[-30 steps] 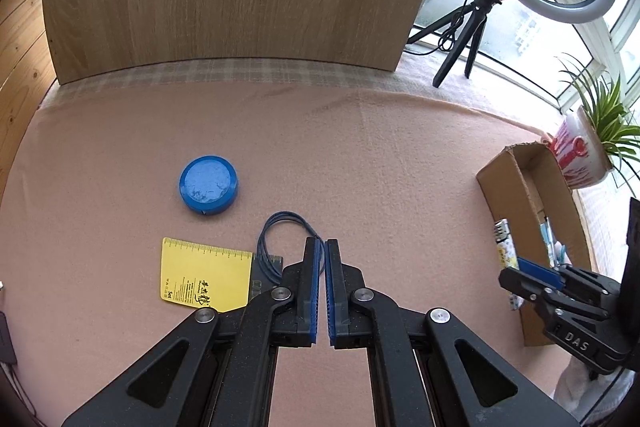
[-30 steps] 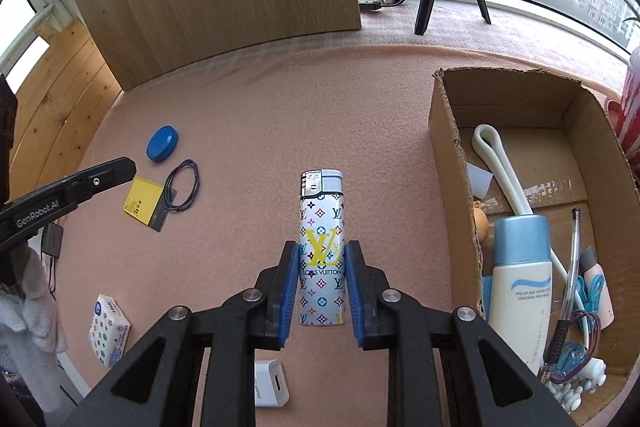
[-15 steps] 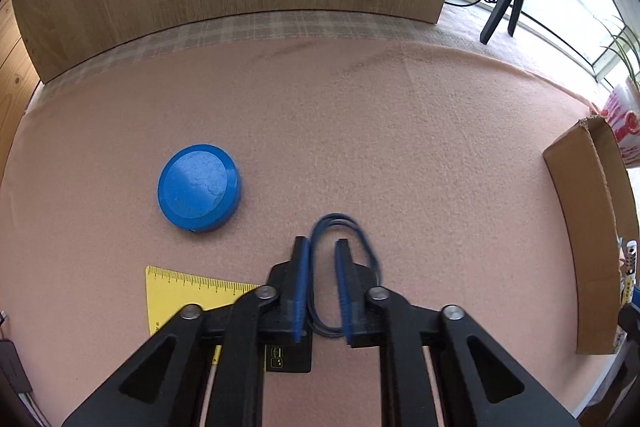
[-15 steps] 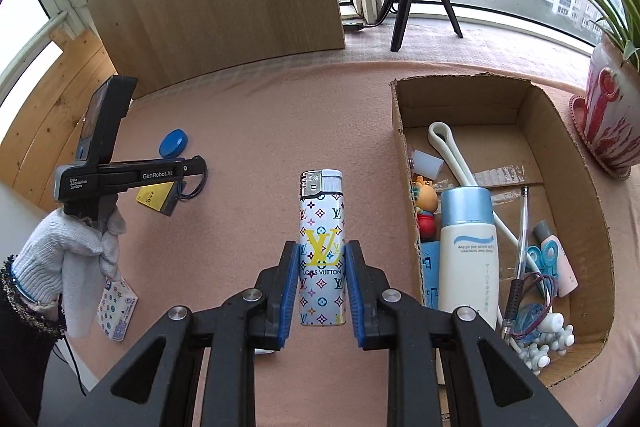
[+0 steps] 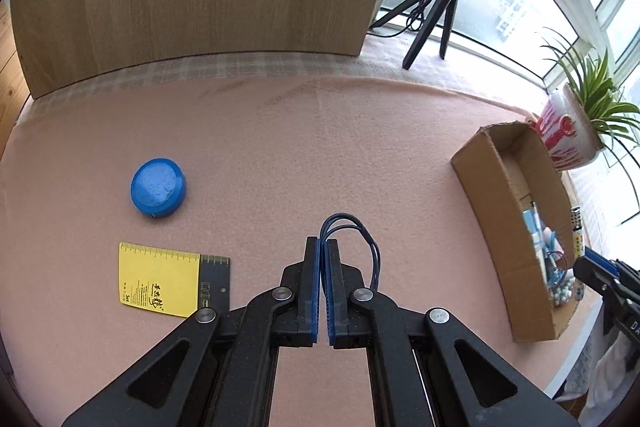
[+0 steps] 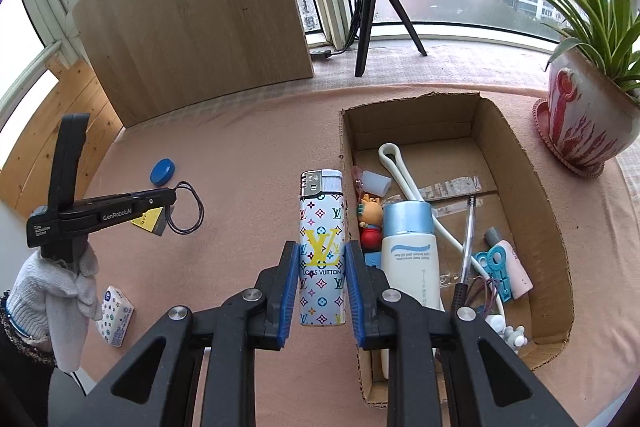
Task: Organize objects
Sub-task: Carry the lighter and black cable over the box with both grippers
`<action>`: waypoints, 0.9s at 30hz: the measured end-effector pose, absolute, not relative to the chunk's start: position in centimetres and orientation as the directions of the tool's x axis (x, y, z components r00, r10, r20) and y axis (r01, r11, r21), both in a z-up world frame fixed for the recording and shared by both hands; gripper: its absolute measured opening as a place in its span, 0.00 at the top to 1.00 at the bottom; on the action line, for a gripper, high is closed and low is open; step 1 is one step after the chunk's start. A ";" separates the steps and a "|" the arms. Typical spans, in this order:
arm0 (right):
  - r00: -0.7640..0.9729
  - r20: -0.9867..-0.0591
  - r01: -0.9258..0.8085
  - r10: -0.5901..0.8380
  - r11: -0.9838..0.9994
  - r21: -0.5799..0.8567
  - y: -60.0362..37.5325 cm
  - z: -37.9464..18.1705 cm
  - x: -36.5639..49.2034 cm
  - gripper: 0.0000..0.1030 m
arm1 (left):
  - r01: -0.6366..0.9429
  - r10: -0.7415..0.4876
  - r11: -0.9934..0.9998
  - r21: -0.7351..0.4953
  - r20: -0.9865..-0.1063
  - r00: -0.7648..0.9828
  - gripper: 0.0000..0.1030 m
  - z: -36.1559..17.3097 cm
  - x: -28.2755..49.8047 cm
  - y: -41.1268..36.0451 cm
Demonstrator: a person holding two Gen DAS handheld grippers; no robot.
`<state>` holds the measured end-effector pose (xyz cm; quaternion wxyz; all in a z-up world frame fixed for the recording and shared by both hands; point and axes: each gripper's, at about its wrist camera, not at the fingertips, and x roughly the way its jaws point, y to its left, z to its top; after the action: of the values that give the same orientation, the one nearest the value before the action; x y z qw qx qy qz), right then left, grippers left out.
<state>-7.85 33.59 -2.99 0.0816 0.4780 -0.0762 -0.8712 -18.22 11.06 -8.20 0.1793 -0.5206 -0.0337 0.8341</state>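
The left tool point(image 5: 323, 245) is pinching a cord loop point(image 5: 362, 239), the right tool point(image 6: 322, 259) a lighter point(image 6: 322, 247); both likely need carrying over the box point(image 6: 540, 203) next.

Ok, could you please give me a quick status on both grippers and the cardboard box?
Left gripper shut on blue hair tie. Right gripper shut on patterned lighter, beside cardboard box. Box part full; path looks clear.
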 end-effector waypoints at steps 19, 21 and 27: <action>-0.609 -0.787 -0.073 -0.101 -0.980 0.183 42.9 -0.6 -5.3 0.80 | -0.458 0.539 -0.819 -0.344 -0.736 -0.410 0.98 -0.9 -17.4 26.8; -0.610 -0.786 -0.074 -0.101 -0.980 0.183 43.2 -0.6 -5.3 0.80 | -0.475 0.544 -0.812 -0.339 -0.735 -0.405 0.98 -0.8 -17.2 28.4; -0.606 -0.789 -0.070 -0.101 -0.981 0.179 43.7 -0.9 -5.5 0.80 | -0.516 0.549 -0.791 -0.329 -0.755 -0.359 0.97 -1.7 -17.6 32.0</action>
<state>-5.54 43.72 -0.89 0.0088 0.4439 -0.0962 -0.8909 -17.58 31.95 -1.72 0.3231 -0.4648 -0.0173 0.8242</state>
